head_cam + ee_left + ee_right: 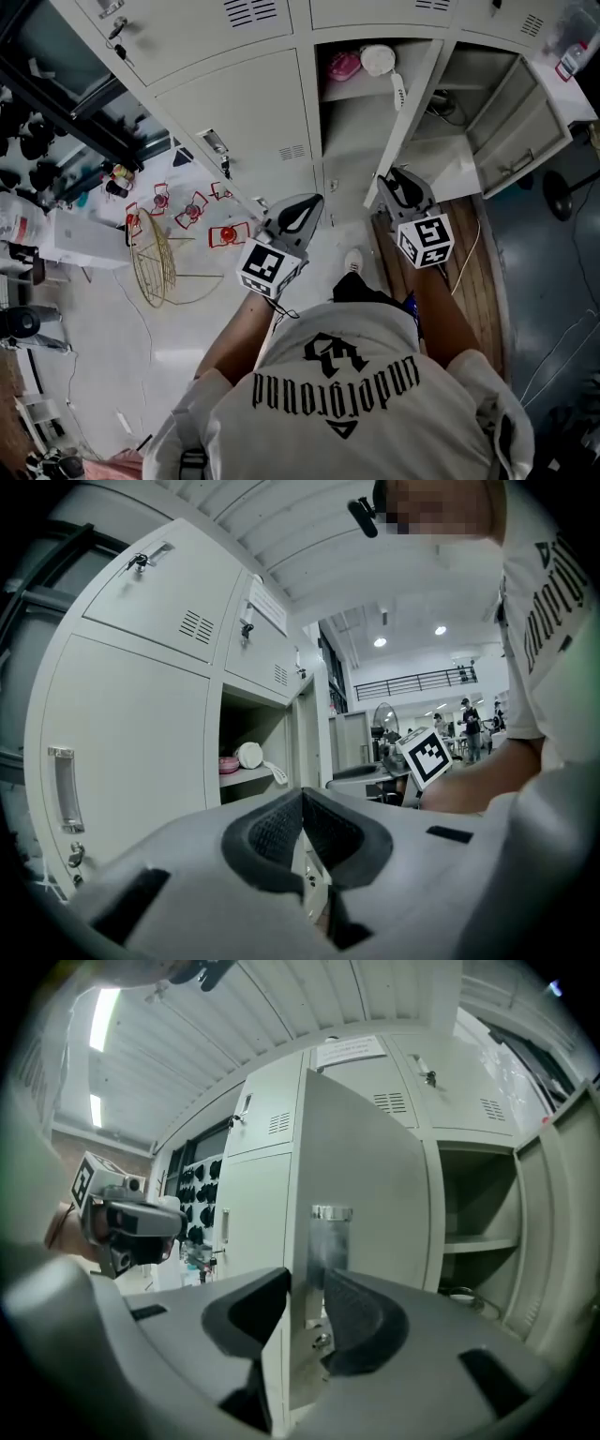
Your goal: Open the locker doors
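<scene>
Right tool (307, 1283) clamps the pale grey metal locker door (366, 1166) at its edge; I should pull squarely, slowly. Left tool (302, 799) closed, empty.

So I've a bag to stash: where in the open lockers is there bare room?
Bare: under the middle shelf, and on the right locker's shelf. Crowded: on the middle shelf, a pink thing and a white round thing; under the right locker's shelf lies a cable.

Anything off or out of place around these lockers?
The white round gadget on the locker shelf has its handle overhanging the front edge. A gold wire frame lies on the floor. Nothing visibly spilled or damaged.
</scene>
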